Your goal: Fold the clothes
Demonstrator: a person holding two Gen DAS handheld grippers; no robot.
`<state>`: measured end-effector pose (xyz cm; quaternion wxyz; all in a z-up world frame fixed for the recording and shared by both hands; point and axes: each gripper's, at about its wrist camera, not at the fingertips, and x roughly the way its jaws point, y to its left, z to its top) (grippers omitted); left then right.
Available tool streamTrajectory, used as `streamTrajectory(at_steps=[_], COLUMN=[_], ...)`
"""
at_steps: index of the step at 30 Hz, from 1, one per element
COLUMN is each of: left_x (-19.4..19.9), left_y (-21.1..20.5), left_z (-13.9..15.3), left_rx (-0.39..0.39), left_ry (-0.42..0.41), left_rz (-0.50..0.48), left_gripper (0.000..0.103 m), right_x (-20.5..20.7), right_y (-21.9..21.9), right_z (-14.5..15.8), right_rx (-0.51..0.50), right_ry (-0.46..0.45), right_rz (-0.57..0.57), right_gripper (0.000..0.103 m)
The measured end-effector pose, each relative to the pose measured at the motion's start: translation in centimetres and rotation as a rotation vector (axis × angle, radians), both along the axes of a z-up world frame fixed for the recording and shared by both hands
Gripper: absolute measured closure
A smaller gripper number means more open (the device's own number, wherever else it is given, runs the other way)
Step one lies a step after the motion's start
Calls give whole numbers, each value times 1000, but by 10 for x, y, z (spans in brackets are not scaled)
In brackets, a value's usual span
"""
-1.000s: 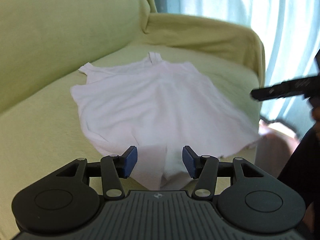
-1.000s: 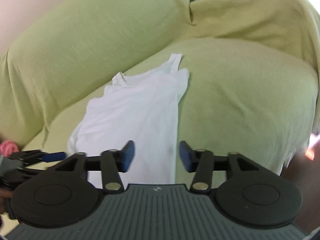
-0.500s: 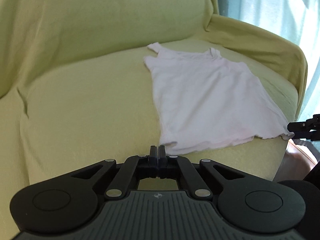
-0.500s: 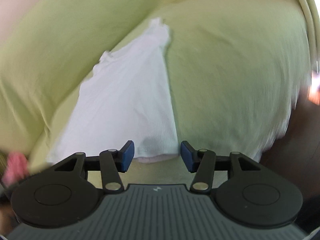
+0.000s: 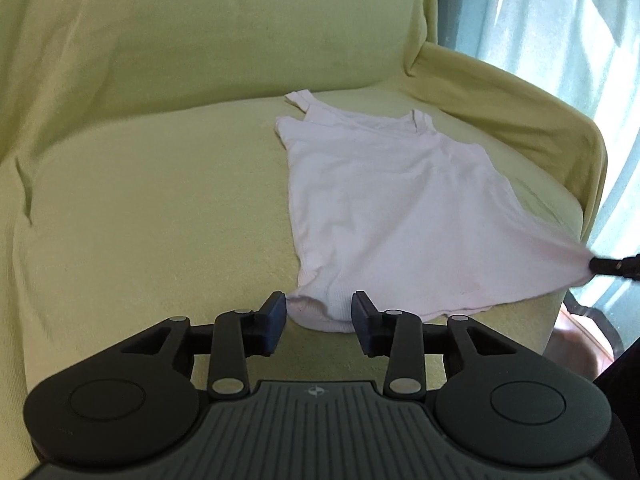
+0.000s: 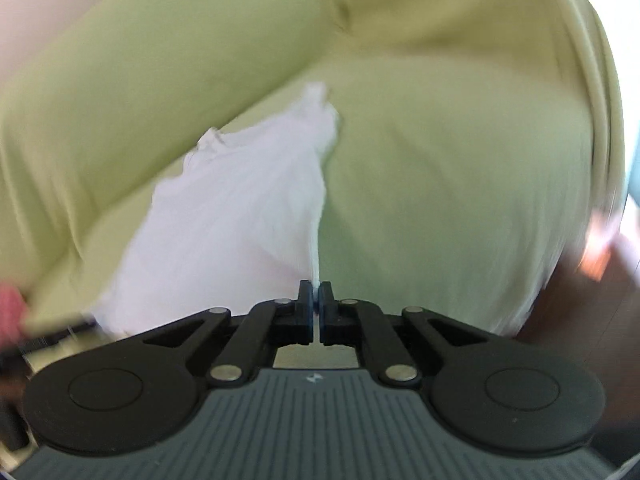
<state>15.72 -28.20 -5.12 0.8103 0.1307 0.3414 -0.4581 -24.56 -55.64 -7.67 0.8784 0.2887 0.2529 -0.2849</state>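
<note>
— Clamping down with the right gripper [image 6: 316, 304] on a hem corner of the white tank top [image 5: 384, 208]. Stood spread half a second ago, now pinches the cloth tight.

— And on the left?

— Reversed. Was pressed shut half a second ago. Now holds the left gripper [image 5: 318, 322] wide apart, straddling the near hem corner without gripping it.

— Meaning what for the fold?

— Looks like securing both hem corners, with one already caught and drawn taut toward the seat's front edge and the other lined up for a pinch. Otherwise lies flat on the green sofa [image 5: 160, 208], straps toward the sofa's back, in a single spread as far as can be judged.

— Anything unclear?

— Plenty. Smears badly in the right wrist view, so cannot judge how much fabric sits in the pinch. Shows only the dark tip of the right tool in the left wrist view, cut off at the frame edge. Cannot tell whether the left tool touches the cloth or hovers just above it. Cannot identify a pink blur [image 6: 10, 312] at the left edge of the right wrist view either. Hides the sofa's front behind the tool bodies.
</note>
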Motion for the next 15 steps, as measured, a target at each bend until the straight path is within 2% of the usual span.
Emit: streamTrajectory(at_steps=[4, 6, 8, 9, 13, 15], left_x=[5, 6, 7, 8, 4, 0], left_y=[-2, -2, -1, -1, 3, 6], left_z=[-7, -10, -9, -8, -1, 3], left_rx=[10, 5, 5, 5, -1, -4], left_ry=[44, 48, 54, 57, 13, -4], left_rz=[-8, -14, -23, -27, -35, -45], left_gripper=[65, 67, 81, 102, 101, 101], right_x=[-2, 1, 5, 6, 0, -2], right_y=[6, 14, 25, 28, 25, 20], right_z=[2, -1, -1, -1, 5, 7], right_rx=[-34, -73, -113, -118, -177, -172], right_ry=[44, 79, 106, 119, 182, 192], right_rz=[-21, 12, 65, 71, -15, -18], right_gripper=[100, 100, 100, 101, 101, 101])
